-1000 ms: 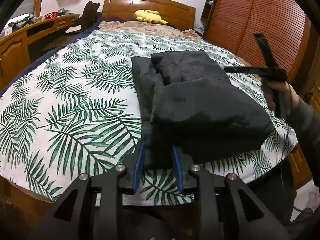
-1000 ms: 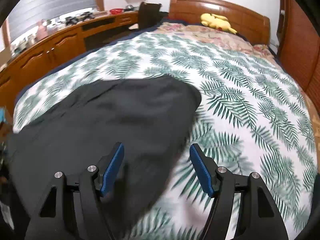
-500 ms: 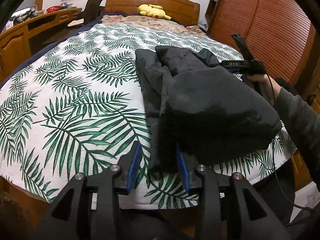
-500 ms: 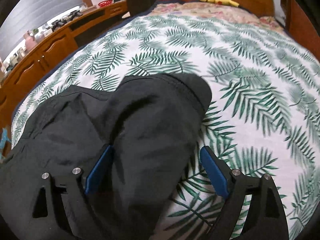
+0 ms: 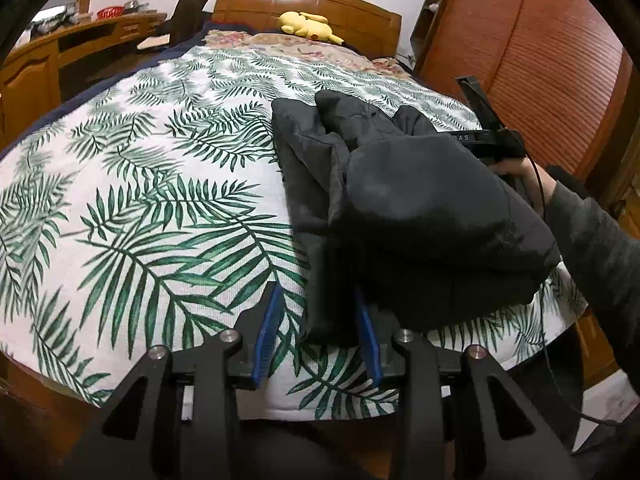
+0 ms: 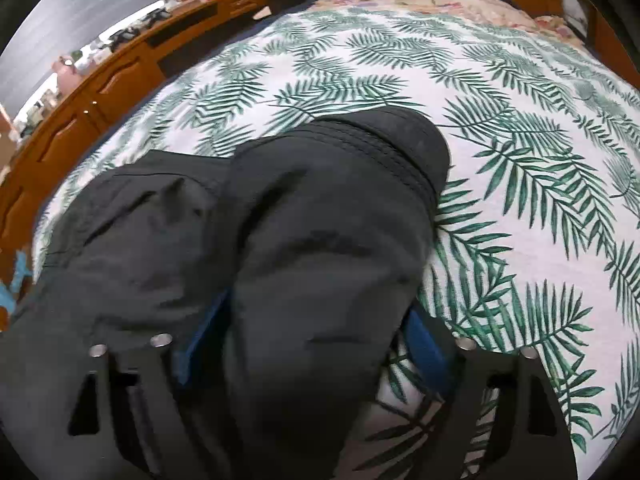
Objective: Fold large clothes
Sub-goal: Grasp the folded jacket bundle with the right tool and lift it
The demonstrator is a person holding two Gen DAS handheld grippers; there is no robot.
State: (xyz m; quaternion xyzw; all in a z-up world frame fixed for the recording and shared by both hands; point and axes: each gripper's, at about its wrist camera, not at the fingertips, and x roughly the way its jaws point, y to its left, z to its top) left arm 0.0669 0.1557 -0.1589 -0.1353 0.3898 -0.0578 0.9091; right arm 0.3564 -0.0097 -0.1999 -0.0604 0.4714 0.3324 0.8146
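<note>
One black jacket [image 5: 420, 208], bulky, lies folded into a thick bundle on the bed [image 5: 140, 200], near the foot edge and toward the side by the wardrobe doors [image 5: 560, 60]. One leaf-print cover on the bed. One yellow plush toy [image 5: 308, 26] at the headboard [image 5: 312, 0]. One long wooden desk [image 6: 100, 92] runs along the far side.

Grippers, two. Left gripper [image 5: 320, 328]: jaws parted, a hanging corner of the jacket between the blue pads [image 5: 267, 328], right pad against the cloth, left pad clear of it; not clamped. Right gripper [image 6: 316, 344]: jaws spread wide, a rolled fold of the jacket [image 6: 320, 240] lying between the fingers and covering much of them; grip looks loose, though cloth hides the pad faces.

Right hand [image 5: 516, 172] visible at the bundle's far side.
</note>
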